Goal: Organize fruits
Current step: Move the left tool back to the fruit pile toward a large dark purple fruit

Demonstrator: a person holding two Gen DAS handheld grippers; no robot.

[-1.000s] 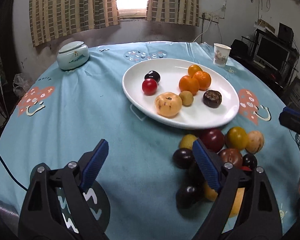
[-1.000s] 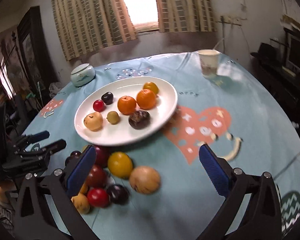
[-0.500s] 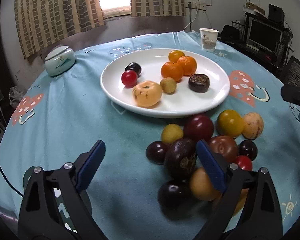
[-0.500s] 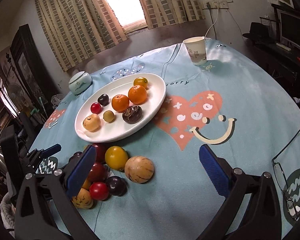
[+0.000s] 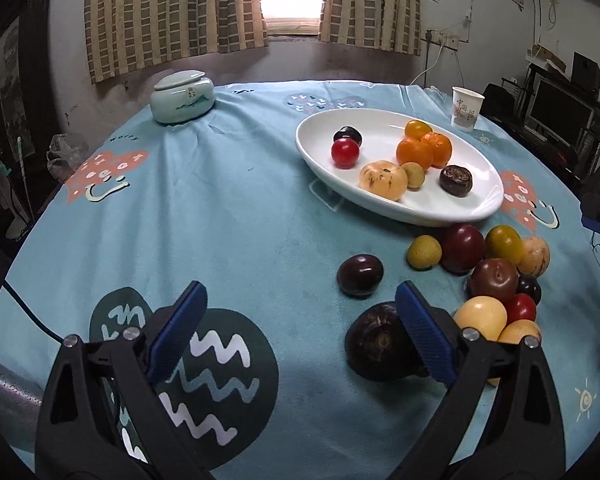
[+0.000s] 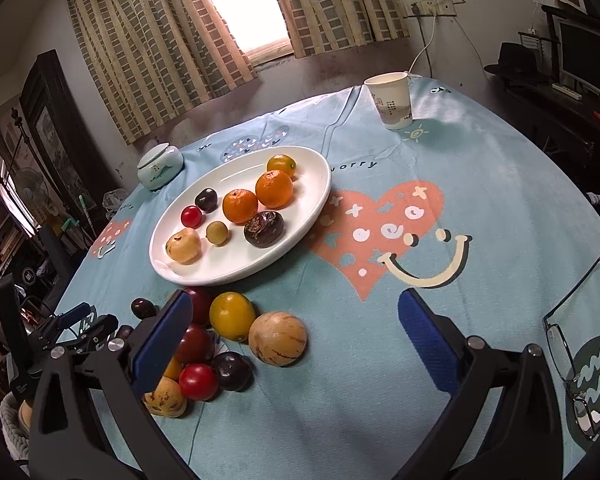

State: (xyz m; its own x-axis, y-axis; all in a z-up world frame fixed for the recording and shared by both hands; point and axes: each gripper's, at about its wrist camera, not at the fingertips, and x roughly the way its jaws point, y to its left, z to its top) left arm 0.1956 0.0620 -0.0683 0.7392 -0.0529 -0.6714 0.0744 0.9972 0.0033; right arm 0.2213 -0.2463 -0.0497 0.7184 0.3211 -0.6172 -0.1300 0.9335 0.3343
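A white oval plate [image 5: 480,200] [image 6: 312,216] holds several fruits, among them two oranges [image 5: 422,151], a red tomato [image 5: 345,153] and a dark wrinkled fruit [image 5: 455,180]. A pile of loose fruits [image 5: 496,276] [image 6: 228,340] lies on the cloth in front of it. My left gripper [image 5: 300,320] is open and empty; a large dark fruit [image 5: 376,342] lies against its right finger and a dark plum [image 5: 359,274] just ahead. My right gripper [image 6: 292,336] is open and empty above the cloth, with a tan speckled fruit [image 6: 277,338] between its fingers.
A paper cup [image 5: 466,109] [image 6: 390,98] stands at the back right. A pale green lidded jar [image 5: 182,97] [image 6: 158,164] sits at the back left. Glasses [image 6: 576,344] lie at the right edge. The table's round edge drops off all around.
The left gripper has swung left and drawn back, so the fruit pile now sits to its right. The right gripper has pulled back and risen slightly. Both stay open.
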